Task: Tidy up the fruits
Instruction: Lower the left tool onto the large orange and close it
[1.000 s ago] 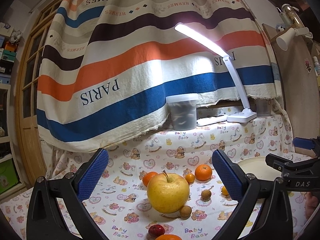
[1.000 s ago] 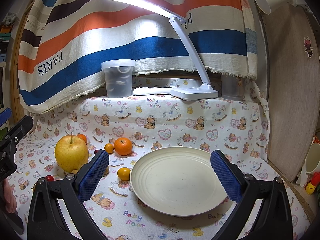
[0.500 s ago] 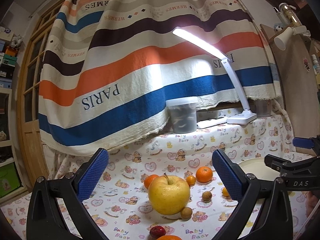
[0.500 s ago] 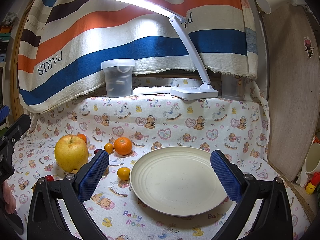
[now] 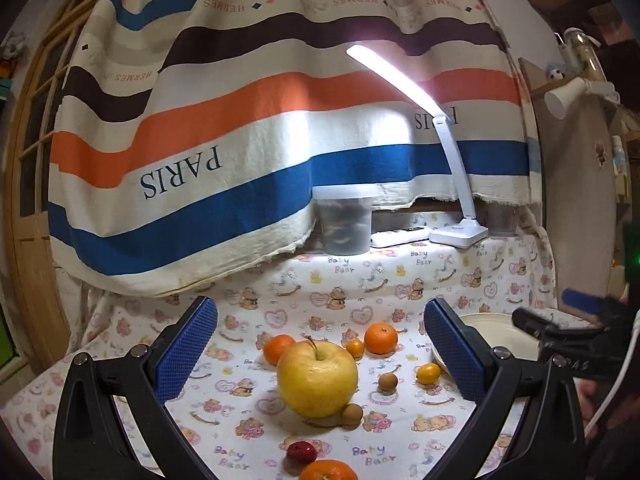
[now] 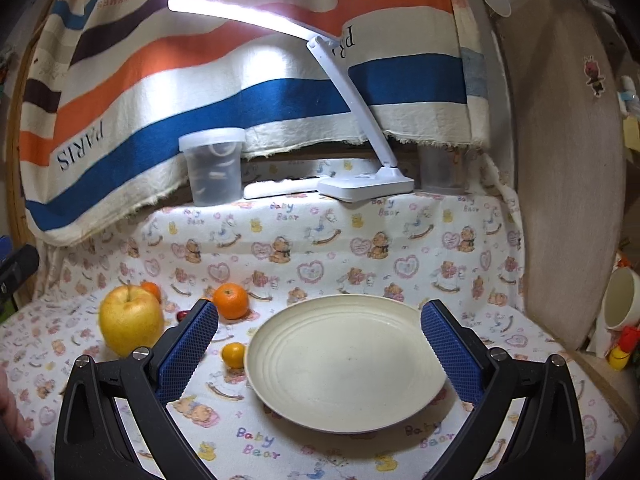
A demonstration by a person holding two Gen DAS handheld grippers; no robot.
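A big yellow apple (image 5: 317, 379) sits between my left gripper's (image 5: 320, 354) open blue fingers, a little ahead of them. Around it lie a mandarin (image 5: 381, 337), a second orange (image 5: 279, 349), a small kumquat (image 5: 355, 348), two brown longans (image 5: 387, 382), a red fruit (image 5: 301, 451) and another orange (image 5: 328, 471) at the bottom edge. My right gripper (image 6: 319, 346) is open and empty, hovering over the empty cream plate (image 6: 347, 362). The apple (image 6: 130, 318), mandarin (image 6: 230, 300) and a kumquat (image 6: 233, 355) lie left of the plate.
A lidded plastic tub (image 6: 212, 171) and a white desk lamp (image 6: 366, 185) stand on the ledge at the back, under a striped cloth. A wooden board (image 6: 568, 184) leans at the right, with a mug (image 6: 620, 300) beyond it.
Both grippers have tilted upward and pulled back slightly; the fruits and plate sit lower in each view. Nothing has been grasped or moved.
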